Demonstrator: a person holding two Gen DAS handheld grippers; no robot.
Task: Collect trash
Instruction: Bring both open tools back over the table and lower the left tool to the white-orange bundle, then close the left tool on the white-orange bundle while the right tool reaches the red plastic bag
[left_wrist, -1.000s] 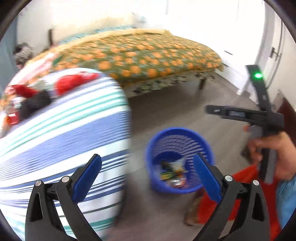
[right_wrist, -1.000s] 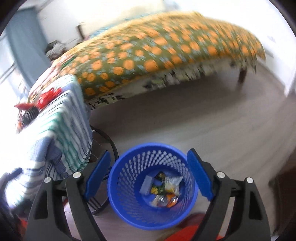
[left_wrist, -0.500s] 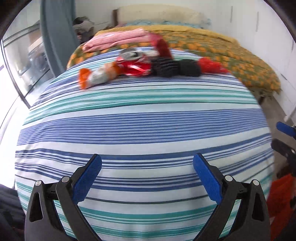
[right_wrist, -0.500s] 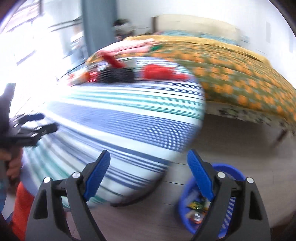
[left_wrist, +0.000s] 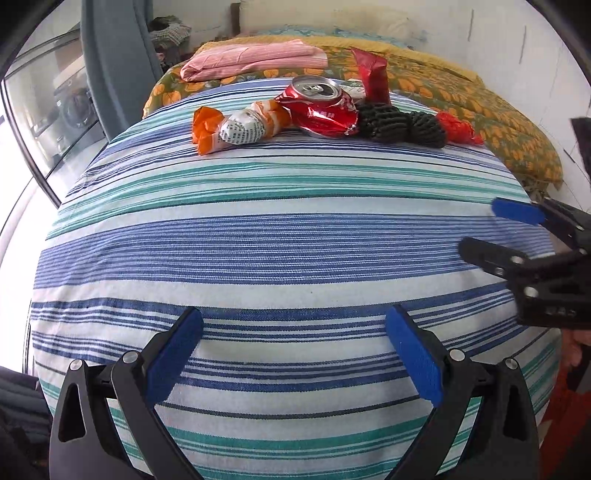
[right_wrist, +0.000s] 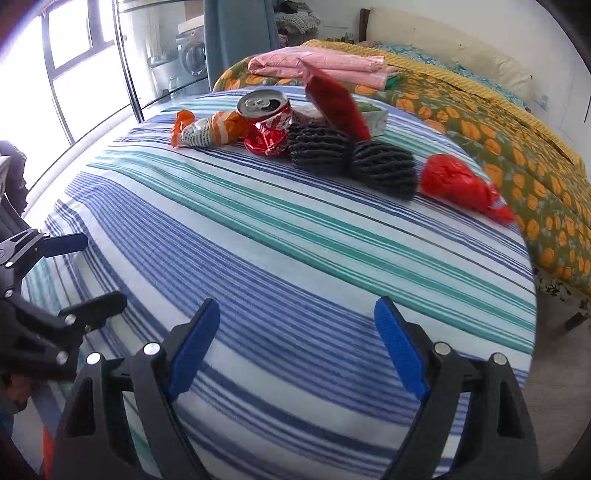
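Observation:
Trash lies in a row at the far side of a round table under a striped cloth (left_wrist: 280, 236): an orange-and-white wrapper (left_wrist: 236, 127), a crushed red can (left_wrist: 321, 110), two black foam nets (left_wrist: 402, 123), a red plastic bag (left_wrist: 458, 129) and an upright red packet (left_wrist: 371, 74). The right wrist view shows the same can (right_wrist: 267, 122), nets (right_wrist: 354, 158), bag (right_wrist: 454, 182) and a white carton (right_wrist: 375, 118). My left gripper (left_wrist: 293, 317) hangs open over the near part of the table. My right gripper (right_wrist: 297, 306) is open too, holding nothing, and also shows as the right gripper (left_wrist: 484, 229) at the table's right edge.
Behind the table is a bed with an orange flowered cover (right_wrist: 517, 155) and a folded pink cloth (left_wrist: 255, 59). A grey-blue curtain (left_wrist: 114, 62) and glass panes (right_wrist: 88, 62) stand to the left. Bare floor (right_wrist: 546, 402) shows at the right.
Both grippers swung away from the blue basket on the floor to face the striped table. The basket has left both views. Both stay open.

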